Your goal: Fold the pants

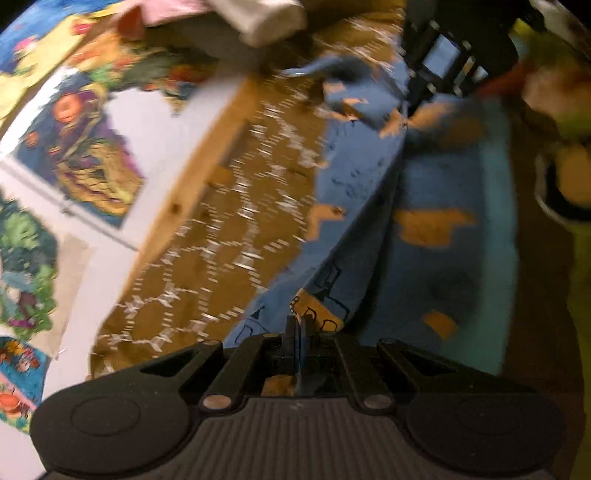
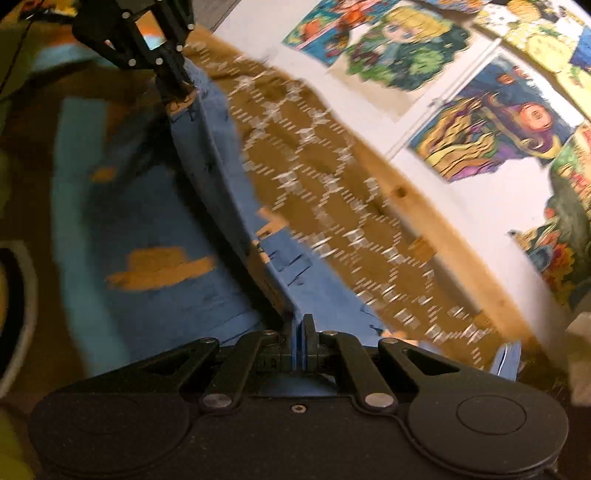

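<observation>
The pants (image 1: 424, 206) are blue with orange patches and a light blue band; they are lifted off a brown patterned cloth (image 1: 229, 229). My left gripper (image 1: 298, 325) is shut on one edge of the pants. My right gripper (image 2: 303, 325) is shut on another edge of the pants (image 2: 155, 221). The fabric hangs stretched between the two. The right gripper shows in the left wrist view (image 1: 406, 107) at the far end of the fabric; the left gripper shows in the right wrist view (image 2: 177, 94) at the top left, also clamped on fabric. Both views are motion-blurred.
The brown cloth (image 2: 325, 192) covers a surface with a wooden edge (image 2: 406, 192) against a white wall with colourful drawings (image 2: 498, 129). A pale folded bundle (image 1: 258, 18) lies at the far end. A person's arm (image 1: 554, 122) is at the right.
</observation>
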`<state>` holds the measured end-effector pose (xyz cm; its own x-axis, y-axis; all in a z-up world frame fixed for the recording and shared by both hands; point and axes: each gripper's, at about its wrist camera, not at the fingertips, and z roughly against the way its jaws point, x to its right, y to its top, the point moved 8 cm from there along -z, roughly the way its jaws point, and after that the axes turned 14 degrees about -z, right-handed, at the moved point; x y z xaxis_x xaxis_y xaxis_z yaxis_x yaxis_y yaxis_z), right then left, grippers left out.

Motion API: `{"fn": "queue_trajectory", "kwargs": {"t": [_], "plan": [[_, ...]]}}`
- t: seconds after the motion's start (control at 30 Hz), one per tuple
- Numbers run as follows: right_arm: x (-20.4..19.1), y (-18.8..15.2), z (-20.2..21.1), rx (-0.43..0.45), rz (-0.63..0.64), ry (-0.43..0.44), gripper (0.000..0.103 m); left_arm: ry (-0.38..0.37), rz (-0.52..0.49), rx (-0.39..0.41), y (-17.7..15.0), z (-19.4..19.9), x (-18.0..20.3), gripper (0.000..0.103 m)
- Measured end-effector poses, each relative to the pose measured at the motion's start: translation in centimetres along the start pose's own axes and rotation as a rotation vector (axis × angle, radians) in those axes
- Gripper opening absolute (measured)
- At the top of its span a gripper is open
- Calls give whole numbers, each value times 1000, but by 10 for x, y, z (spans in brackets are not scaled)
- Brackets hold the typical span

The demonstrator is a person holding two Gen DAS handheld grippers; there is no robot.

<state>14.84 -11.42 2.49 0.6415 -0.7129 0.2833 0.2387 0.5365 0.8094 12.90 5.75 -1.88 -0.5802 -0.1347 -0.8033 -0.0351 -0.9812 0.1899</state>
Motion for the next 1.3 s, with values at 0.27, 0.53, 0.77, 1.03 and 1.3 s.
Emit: {"fn": "queue_trajectory", "kwargs": {"t": [0.27,0.53,0.77,1.03,1.3], "plan": [[-26,-19,5,-34,-39,-31,1,-20,-40,-27,-11,-8,23,0],[-44,-22,12,-59,-45,-18,0,28,-146,-56,-17,2,20,0],[-56,-21,12,-45,-82,12,0,173,-229,-44,-5,20,-12,0],[-64,-30,9,-74,-77,35,1,54,-350,-112,-27,0,37,0],[-66,-25,14,-52,-52,20,1,13,-281,-129,-31,-1,40,2]]}}
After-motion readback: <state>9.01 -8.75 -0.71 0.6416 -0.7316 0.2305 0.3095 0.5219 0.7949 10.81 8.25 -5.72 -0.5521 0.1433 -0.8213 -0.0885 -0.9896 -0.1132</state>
